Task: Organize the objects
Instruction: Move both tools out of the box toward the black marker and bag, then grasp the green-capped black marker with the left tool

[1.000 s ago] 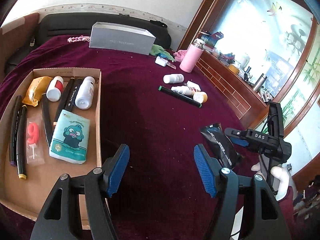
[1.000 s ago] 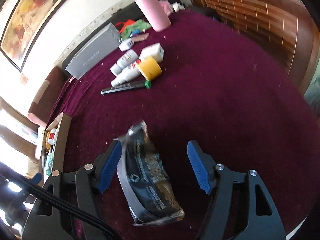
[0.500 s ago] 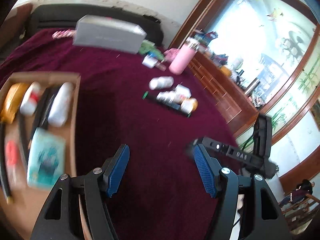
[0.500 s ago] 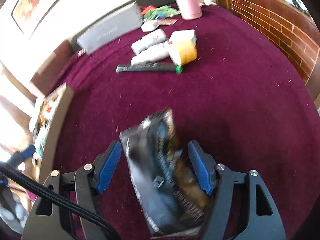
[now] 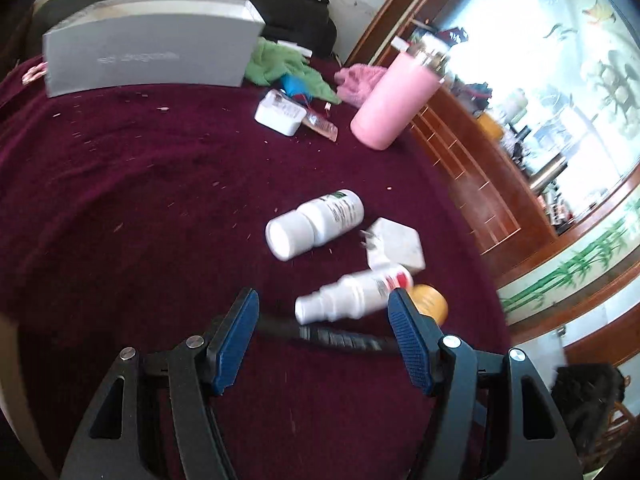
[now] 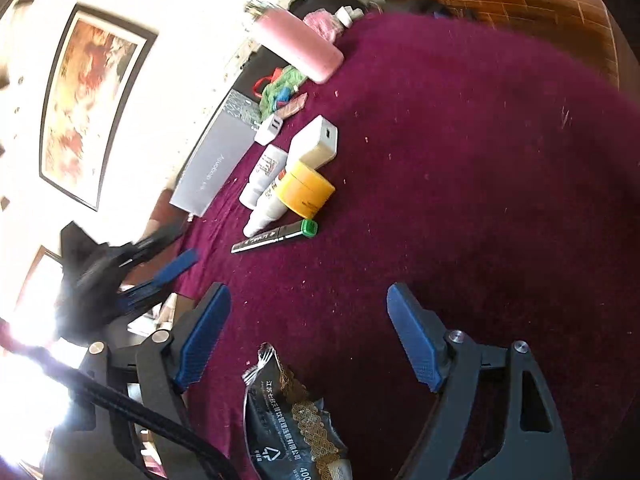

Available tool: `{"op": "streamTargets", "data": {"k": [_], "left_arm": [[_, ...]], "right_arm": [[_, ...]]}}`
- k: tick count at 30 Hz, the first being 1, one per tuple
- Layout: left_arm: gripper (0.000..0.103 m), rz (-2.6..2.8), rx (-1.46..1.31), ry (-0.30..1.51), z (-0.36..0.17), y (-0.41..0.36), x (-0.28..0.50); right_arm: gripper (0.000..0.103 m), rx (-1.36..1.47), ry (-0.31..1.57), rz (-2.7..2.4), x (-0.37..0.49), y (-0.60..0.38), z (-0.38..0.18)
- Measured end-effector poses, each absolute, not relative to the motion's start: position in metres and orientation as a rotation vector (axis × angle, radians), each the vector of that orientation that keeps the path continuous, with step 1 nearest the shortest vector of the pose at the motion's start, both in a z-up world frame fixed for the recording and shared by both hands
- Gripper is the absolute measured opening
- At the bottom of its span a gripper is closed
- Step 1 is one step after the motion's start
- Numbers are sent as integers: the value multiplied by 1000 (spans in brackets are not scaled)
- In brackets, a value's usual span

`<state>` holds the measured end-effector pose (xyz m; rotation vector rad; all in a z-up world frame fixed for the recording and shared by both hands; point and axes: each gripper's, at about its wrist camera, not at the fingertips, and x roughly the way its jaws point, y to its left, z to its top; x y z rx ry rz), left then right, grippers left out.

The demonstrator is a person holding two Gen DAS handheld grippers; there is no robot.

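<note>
Both grippers hang over the maroon cloth [image 5: 140, 184], nothing pinched.

The left gripper [image 5: 322, 340] is spread above a black marker [image 5: 332, 334] and a white spray bottle [image 5: 352, 290]. The right gripper [image 6: 308, 340] has its jaws opening; the dark snack packet [image 6: 296, 420] lies loose on the cloth between them, near the camera, touching neither pad. A pink bottle [image 5: 394, 100] stands at the far side.

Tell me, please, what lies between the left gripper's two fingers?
In the left wrist view, a black marker lies crosswise between the left gripper fingers, untouched, with a white spray bottle just beyond.
</note>
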<state>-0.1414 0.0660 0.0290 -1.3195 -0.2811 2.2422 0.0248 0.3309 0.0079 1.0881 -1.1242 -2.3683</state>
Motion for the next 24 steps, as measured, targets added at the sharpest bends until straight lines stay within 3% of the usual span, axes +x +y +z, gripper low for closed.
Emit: {"op": "streamTargets", "data": {"k": [5,9,14,16,22,24], "left_arm": [[61,2077,-1393,-269,4,91,-149],[62,1980,-1375,-131,5,96,-115],[62,1841,-1419,-114,6,86,-69],[62,1884,-1395,-3,10,88,-55],[63,2042,-1276,587,11,128,-13],[64,2067,-1245,613,12,132,-11]], "right_arm": [[84,1103,-1093,-2370,20,325,8],[84,1081,-1125,-2351,20,328,7],[85,1092,-1106,-2358,21,326,8],[85,1090,-1108,-2357,21,326,9],[85,1089,-1107,-2360,21,326,9],[85,1087,-1112,-2358,22,327,9]]}}
